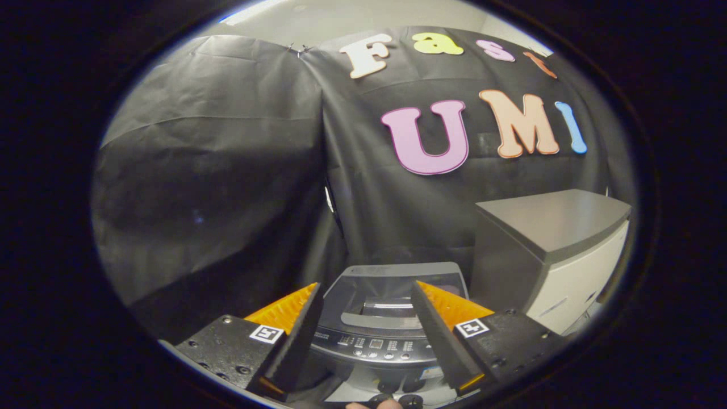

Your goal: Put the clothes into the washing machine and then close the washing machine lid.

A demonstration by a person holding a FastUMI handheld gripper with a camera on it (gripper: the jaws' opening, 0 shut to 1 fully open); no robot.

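A grey top-loading washing machine (pixel 392 272) stands low against the black cloth wall. Its control panel (pixel 375 345) with small buttons faces me. Behind the panel the lid (pixel 386 304), with a dark window and a pale handle strip, appears to lie flat on the machine. My gripper (pixel 366 286) is held above and in front of the machine. Its two fingers (pixel 298 324) are spread wide with nothing between them, and the lid and panel show in the gap.
A grey-topped white cabinet (pixel 554 238) stands right of the machine, close beside it. Black cloth (pixel 216 187) closes off the back and left. A person's fingertip (pixel 387 404) shows just below the gripper.
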